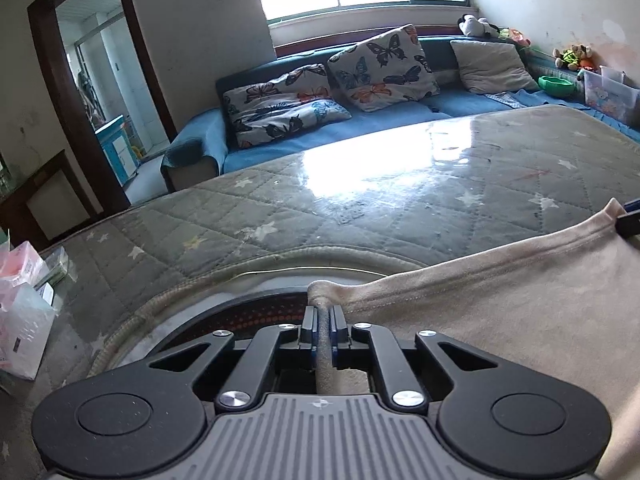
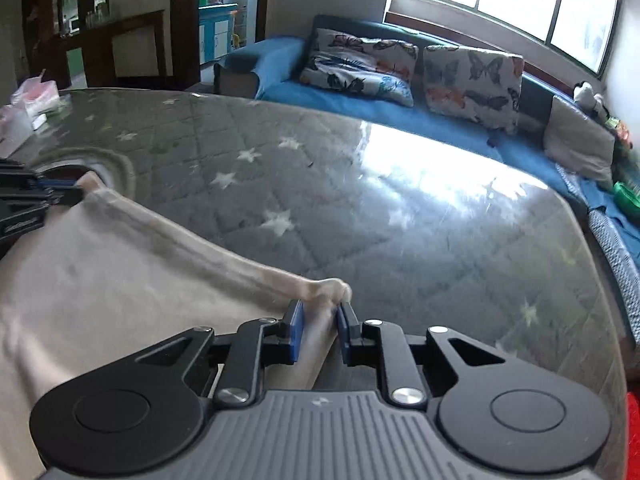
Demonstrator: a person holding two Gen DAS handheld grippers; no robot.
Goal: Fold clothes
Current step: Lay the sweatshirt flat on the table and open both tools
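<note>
Both grippers pinched 1 beige garment (image 1: 500, 320) over the quilted star-patterned table (image 1: 280, 216): left gripper (image 1: 323, 322) clamped 1 hem corner, right gripper (image 2: 320, 314) loosely held the other.

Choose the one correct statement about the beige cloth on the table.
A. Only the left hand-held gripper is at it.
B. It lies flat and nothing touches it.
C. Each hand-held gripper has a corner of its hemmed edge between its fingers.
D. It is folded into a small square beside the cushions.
C: the left hand-held gripper pinches one corner of the beige cloth, and the right hand-held gripper has the other corner between its fingers.
</note>
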